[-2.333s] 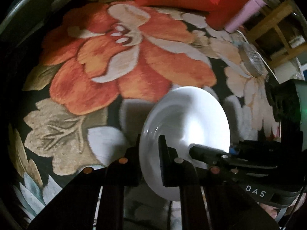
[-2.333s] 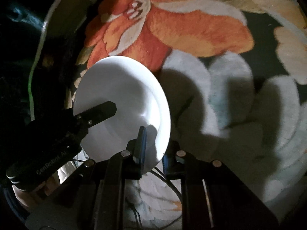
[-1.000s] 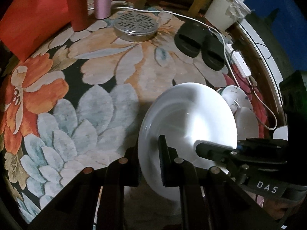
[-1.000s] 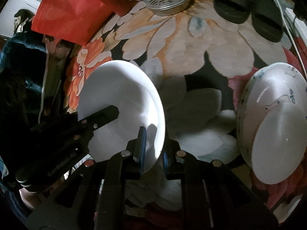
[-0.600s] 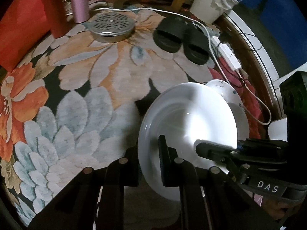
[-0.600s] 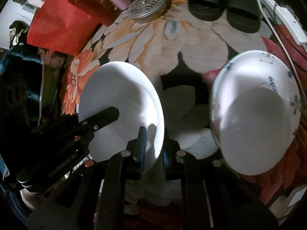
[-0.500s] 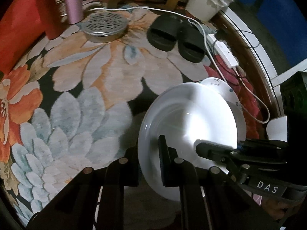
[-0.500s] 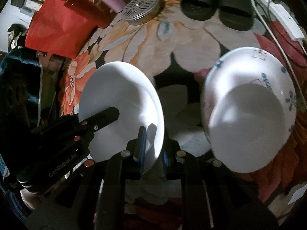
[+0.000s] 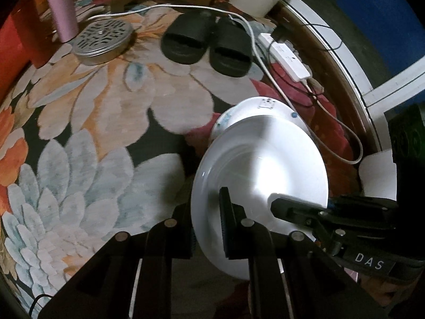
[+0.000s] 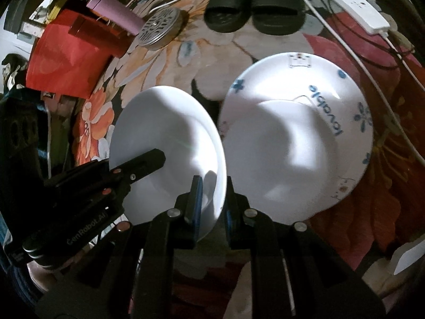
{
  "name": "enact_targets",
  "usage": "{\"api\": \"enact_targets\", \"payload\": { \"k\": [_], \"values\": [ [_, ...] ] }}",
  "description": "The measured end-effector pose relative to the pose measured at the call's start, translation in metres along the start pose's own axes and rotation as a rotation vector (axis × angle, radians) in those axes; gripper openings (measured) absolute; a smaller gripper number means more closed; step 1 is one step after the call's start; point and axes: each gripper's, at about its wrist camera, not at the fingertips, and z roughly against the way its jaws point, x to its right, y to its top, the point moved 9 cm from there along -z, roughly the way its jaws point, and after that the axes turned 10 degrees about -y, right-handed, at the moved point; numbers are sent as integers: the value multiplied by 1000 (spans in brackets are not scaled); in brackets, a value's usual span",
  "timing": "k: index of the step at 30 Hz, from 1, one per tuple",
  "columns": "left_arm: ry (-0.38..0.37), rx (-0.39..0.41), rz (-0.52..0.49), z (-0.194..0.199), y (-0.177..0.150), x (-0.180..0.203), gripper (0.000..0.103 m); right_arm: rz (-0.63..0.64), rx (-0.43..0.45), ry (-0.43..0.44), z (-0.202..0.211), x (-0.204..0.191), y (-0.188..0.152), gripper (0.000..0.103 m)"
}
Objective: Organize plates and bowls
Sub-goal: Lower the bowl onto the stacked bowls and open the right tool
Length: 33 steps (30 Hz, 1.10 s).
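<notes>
Since the earlier frame I have carried the white plate (image 10: 170,133) across the floral rug (image 9: 93,122); it now hangs just beside the patterned plate stack (image 10: 318,101). Left gripper (image 9: 205,228) and right gripper (image 10: 212,202) both clamp its rim. Beyond: black slippers (image 9: 207,42), power strip (image 9: 288,57), round metal tin (image 9: 102,40).

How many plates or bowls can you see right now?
3. A plain white plate is clamped by both grippers. On the rug, a patterned plate has a plain white dish on it. More may be hidden beneath.
</notes>
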Motion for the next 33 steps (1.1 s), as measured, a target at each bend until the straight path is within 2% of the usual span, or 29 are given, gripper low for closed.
{"api": "enact_targets", "payload": {
  "k": [10, 18, 20, 22, 24, 26, 27, 28, 30, 33],
  "values": [
    [-44, -59, -54, -38, 6, 46, 13, -144, 8, 2, 8, 56, -7, 15],
    [-60, -107, -28, -59, 4, 49, 21, -207, -4, 11, 2, 75, -5, 15],
    [-87, -113, -15, -59, 3, 49, 28, -206, -3, 14, 2, 75, -5, 15],
    [-126, -116, -9, -57, 3, 53, 46, -205, -2, 13, 0, 74, -4, 14],
    [-130, -102, -16, -52, 4, 54, 50, -209, -1, 11, -1, 74, -3, 14],
    [-144, -87, -13, -48, 6, 56, 59, -215, 0, 8, -2, 75, -2, 13],
    [-166, -79, -6, -45, 8, 57, 68, -219, 1, 8, -2, 75, -2, 13],
    [-166, -71, -1, -43, 9, 57, 82, -221, 2, 7, -3, 75, -1, 13],
    [-137, -45, -13, -35, 13, 53, 101, -227, 7, -13, -3, 78, 0, 14],
    [-135, -19, -13, -24, 14, 48, 101, -233, 9, -19, -4, 80, 3, 14]
  ]
}}
